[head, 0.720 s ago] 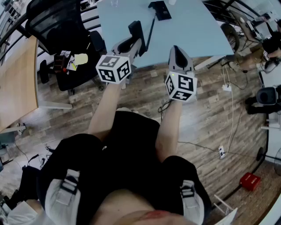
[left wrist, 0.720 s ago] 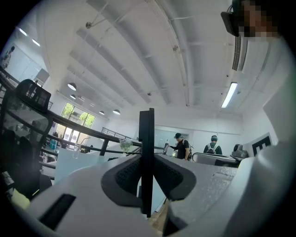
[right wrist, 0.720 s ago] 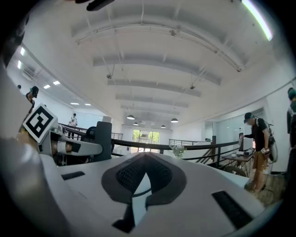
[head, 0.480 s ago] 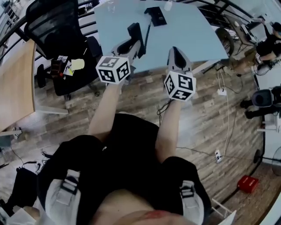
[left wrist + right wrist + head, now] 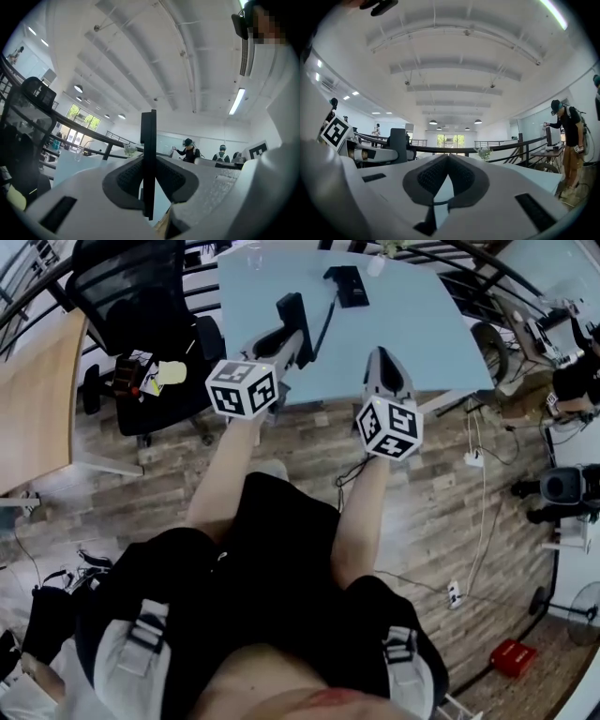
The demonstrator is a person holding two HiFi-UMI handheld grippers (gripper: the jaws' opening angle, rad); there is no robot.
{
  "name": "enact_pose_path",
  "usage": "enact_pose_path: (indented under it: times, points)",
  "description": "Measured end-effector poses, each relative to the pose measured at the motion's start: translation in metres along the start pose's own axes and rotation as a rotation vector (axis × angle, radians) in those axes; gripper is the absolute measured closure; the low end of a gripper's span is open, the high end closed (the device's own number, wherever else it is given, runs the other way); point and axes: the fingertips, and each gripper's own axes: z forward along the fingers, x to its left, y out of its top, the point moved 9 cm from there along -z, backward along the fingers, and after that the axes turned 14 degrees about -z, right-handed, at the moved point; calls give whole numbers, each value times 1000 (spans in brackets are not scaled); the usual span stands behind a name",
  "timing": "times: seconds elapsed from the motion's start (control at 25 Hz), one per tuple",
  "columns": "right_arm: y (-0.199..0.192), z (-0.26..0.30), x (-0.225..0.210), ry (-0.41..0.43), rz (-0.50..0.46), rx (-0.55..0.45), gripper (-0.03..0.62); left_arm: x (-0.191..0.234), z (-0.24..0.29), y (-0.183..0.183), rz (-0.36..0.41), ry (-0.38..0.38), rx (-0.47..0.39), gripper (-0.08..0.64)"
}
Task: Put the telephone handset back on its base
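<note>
My left gripper (image 5: 292,336) is shut on the black telephone handset (image 5: 291,313) and holds it upright over the near edge of the light blue table (image 5: 412,324). In the left gripper view the handset (image 5: 149,140) stands edge-on between the two pads. A dark cord (image 5: 324,317) runs from the handset to the black phone base (image 5: 346,284) farther back on the table. My right gripper (image 5: 380,360) hovers at the table's front edge, to the right of the handset. Its jaws are shut with nothing in them (image 5: 447,158).
A black office chair (image 5: 141,296) stands left of the table, beside a wooden desk (image 5: 37,399). A clear glass (image 5: 253,253) sits at the table's far edge. Cables (image 5: 483,474) and a red box (image 5: 512,658) lie on the wood floor at right. People stand far off.
The head view has shifted a little, so the table and base sit slightly lower in the picture. Both grippers keep their places, and the handset stays in the left one.
</note>
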Motion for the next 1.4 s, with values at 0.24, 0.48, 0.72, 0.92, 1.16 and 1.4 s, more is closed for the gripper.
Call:
enact_pose_path:
  times: [0.24, 0.48, 0.72, 0.92, 1.16, 1.4]
  points:
    - [-15, 32, 4, 85, 59, -1, 598, 23, 14, 3, -72, 16, -16, 486]
    - [-42, 65, -24, 63, 83, 27, 598, 44, 66, -7, -86, 15, 17, 486]
    - [-84, 105, -75, 40, 103, 108, 598, 67, 149, -31, -132, 15, 87, 486]
    - [-120, 158, -112, 39, 134, 196, 598, 102, 215, -55, -208, 68, 123, 486]
    - [-138, 244, -121, 136, 87, 245, 598, 155, 272, -66, -294, 136, 125, 486]
    - [-150, 305, -119, 213, 67, 258, 598, 188, 304, -66, -323, 173, 114, 486]
